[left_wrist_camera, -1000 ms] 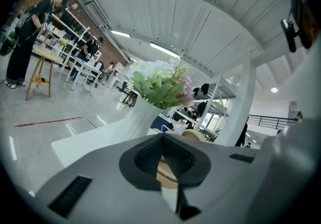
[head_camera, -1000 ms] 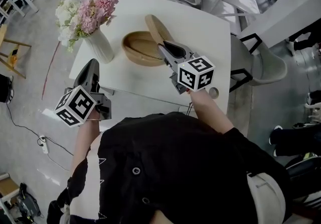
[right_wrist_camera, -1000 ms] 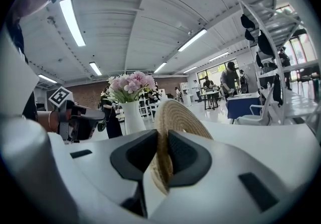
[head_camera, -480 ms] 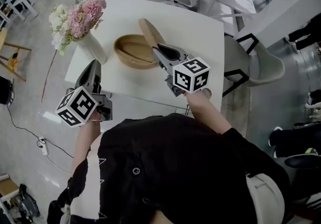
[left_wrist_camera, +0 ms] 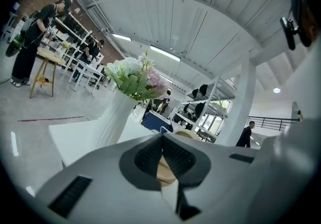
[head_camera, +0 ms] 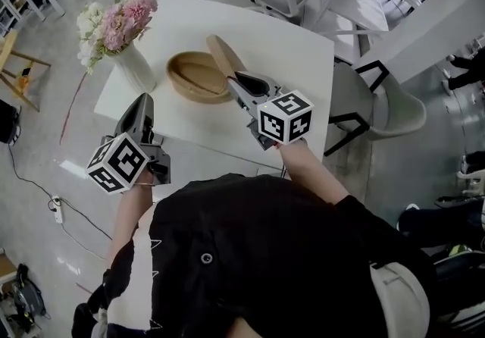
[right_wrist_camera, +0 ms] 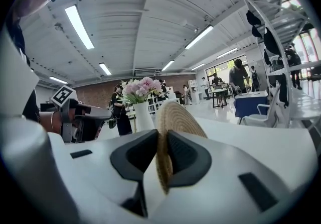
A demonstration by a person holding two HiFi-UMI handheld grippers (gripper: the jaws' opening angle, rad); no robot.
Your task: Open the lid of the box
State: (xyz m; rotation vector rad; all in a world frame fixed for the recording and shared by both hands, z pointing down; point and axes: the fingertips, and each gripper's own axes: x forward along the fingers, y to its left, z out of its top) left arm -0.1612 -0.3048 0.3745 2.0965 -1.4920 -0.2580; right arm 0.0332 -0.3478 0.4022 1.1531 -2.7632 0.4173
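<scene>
Head view catches the right gripper (head_camera: 236, 82) with its fingers (right_wrist_camera: 136, 155) clamped on the woven lid (head_camera: 218, 52), tipped up on edge beside the open box (head_camera: 193, 75) on the white desk (head_camera: 292, 64), while the left gripper (head_camera: 142, 104) hovers by the desk's near edge, fingers pressed together, empty

Tbh no readable text, brand or number is being shown anywhere, just square marker patterns being displayed on the left cube (head_camera: 115, 164) and right cube (head_camera: 285, 118).
</scene>
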